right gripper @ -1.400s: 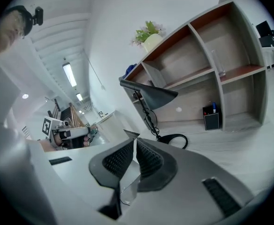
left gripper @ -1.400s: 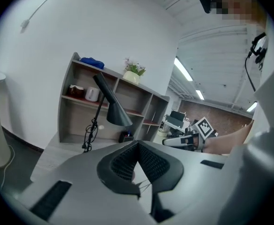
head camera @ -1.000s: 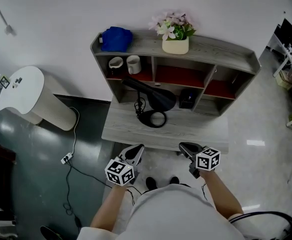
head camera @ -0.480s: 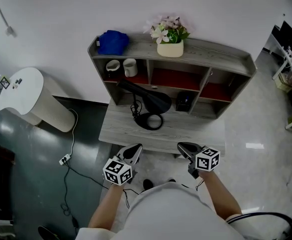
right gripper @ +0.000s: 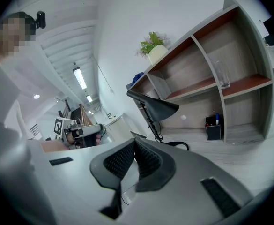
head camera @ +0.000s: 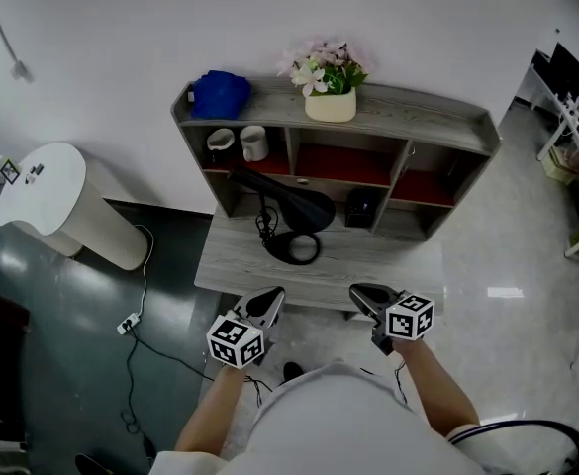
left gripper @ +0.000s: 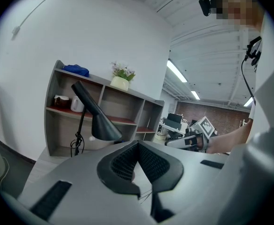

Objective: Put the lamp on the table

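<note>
Flowers in white pot above lamp, pens in black holder right of lamp; left gripper, right gripper closed, empty.

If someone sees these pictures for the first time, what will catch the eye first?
The black lamp stands out first, upright on the grey desk before the shelves. Next come the pink flowers on the top shelf and the blue cloth at its left end. Below, the left gripper and right gripper hang short of the desk, both shut and empty.
</note>
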The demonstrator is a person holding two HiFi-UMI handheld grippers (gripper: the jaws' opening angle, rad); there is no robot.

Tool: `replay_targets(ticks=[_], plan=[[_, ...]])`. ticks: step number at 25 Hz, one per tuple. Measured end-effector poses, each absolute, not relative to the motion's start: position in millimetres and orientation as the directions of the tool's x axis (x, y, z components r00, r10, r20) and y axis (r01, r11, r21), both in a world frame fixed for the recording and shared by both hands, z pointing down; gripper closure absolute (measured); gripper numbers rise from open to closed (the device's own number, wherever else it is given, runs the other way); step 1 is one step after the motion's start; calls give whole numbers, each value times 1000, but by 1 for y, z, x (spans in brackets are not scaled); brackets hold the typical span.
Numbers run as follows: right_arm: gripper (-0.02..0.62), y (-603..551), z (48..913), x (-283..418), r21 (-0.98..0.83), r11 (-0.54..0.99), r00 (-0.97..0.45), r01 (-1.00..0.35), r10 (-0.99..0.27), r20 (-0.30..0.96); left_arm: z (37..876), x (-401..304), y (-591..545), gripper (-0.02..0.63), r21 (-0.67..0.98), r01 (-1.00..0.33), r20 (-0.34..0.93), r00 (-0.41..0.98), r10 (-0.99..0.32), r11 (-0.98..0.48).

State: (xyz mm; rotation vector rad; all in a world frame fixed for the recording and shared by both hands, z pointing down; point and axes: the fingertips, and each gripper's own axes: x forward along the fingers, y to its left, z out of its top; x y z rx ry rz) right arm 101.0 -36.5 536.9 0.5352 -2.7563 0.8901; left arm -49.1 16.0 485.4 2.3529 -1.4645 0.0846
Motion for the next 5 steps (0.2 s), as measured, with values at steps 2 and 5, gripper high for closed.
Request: replay_targets(ticks=[2,5], plan=[[577,-37,536,101,-526,753,-916,-395,-278,290,484,-46,15,595,255,-880,246,459,-854,-400],[577,-37,535,101,-526,754,-916,-394,-277,289,481,-42,14,595,228,-882,249,462,-851,-412]])
